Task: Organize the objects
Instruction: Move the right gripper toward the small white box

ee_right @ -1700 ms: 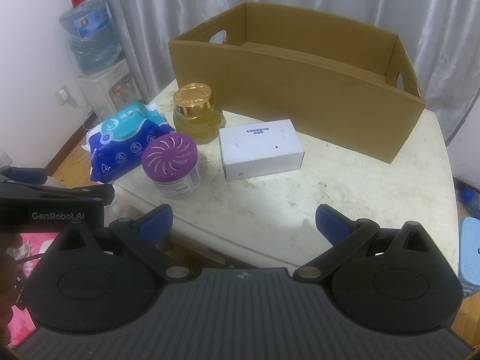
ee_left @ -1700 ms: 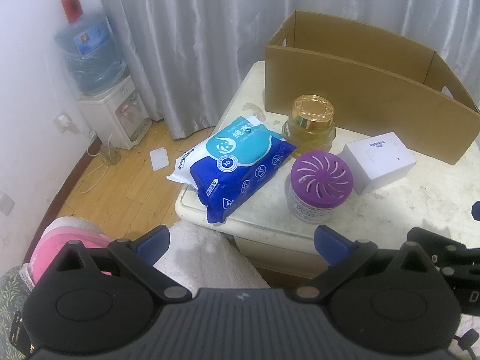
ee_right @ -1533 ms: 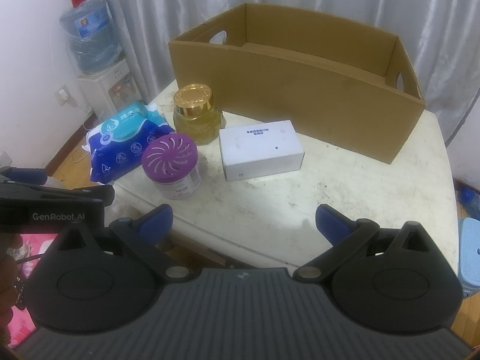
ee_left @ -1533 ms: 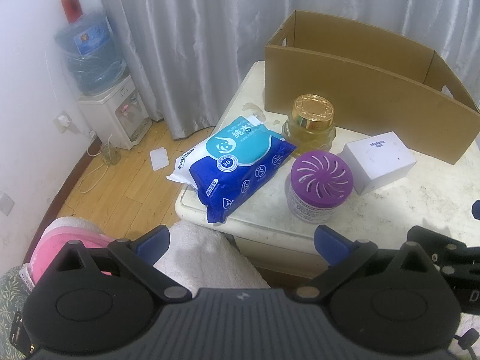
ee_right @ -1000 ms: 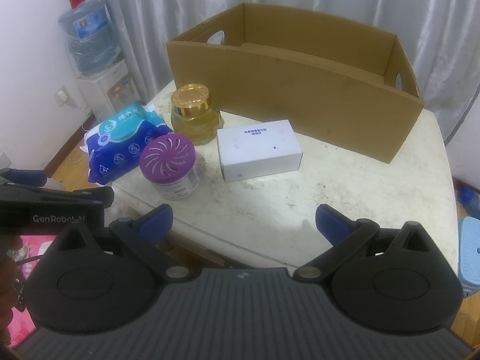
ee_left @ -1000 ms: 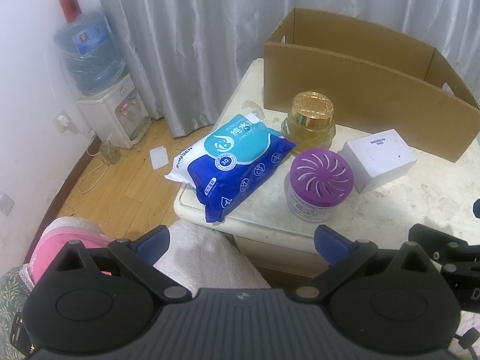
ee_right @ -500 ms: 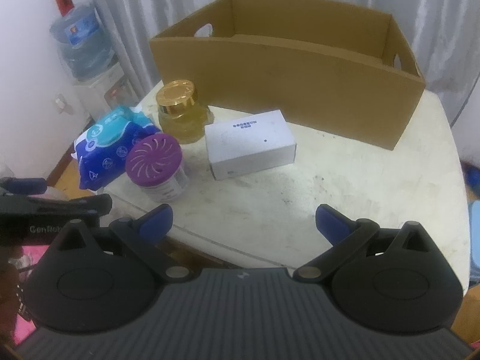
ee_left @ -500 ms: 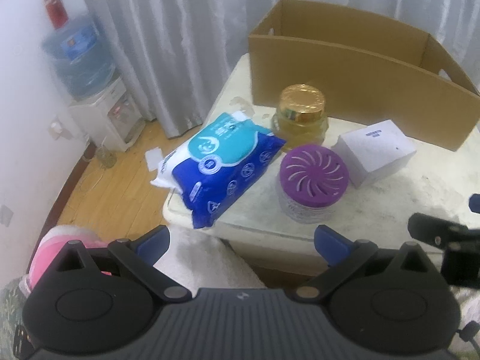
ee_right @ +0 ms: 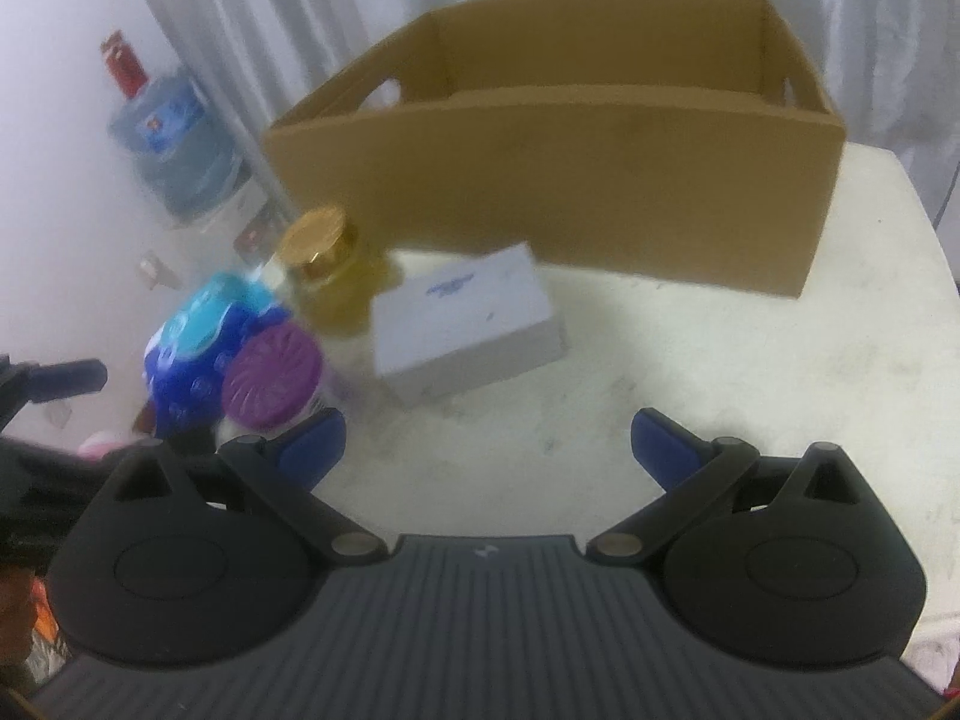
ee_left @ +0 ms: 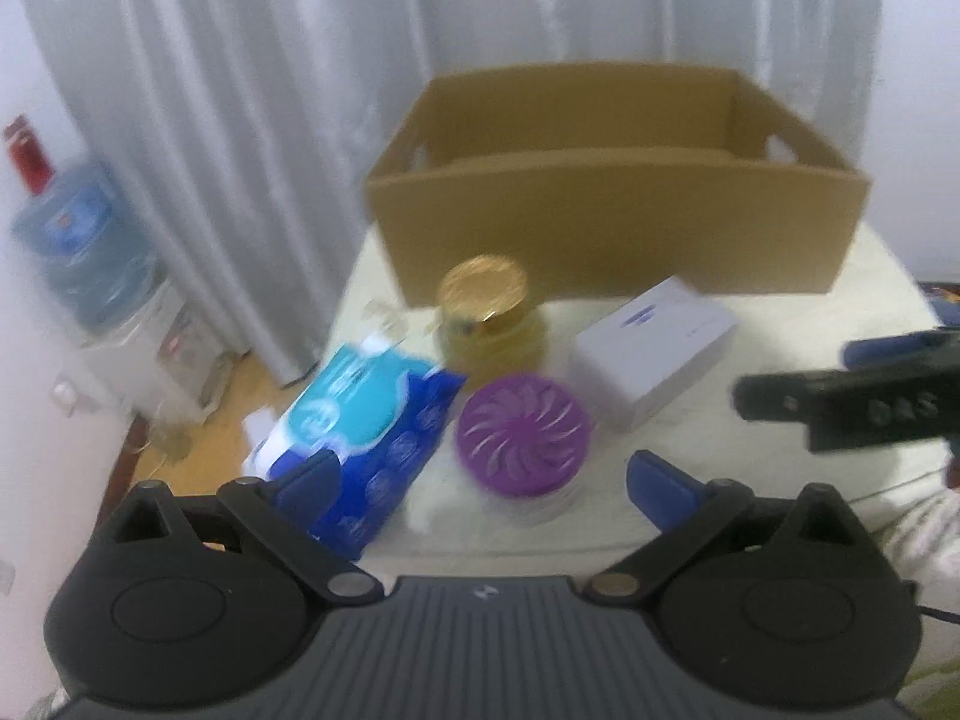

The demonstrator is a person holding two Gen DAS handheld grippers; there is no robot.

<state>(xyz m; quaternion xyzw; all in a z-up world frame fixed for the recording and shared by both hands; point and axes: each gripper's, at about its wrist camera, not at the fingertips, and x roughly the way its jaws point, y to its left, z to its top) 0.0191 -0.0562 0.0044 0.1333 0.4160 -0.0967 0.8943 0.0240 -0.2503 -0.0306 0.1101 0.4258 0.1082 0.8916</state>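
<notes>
Cardboard box [ee_right: 558, 180] waits open-topped beyond both wide-open, empty jaws (likely the destination), with the purple-lidded tub [ee_left: 523, 433] just ahead between the left gripper [ee_left: 480, 480] fingers.

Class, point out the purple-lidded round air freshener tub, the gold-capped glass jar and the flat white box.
Purple-lidded round air freshener tub [ee_left: 521, 425], left wrist view, on its slotted lid.
Gold-capped glass jar [ee_left: 483, 290], left wrist view, on its cap.
Flat white box [ee_right: 462, 301], right wrist view, on its top face.
</notes>
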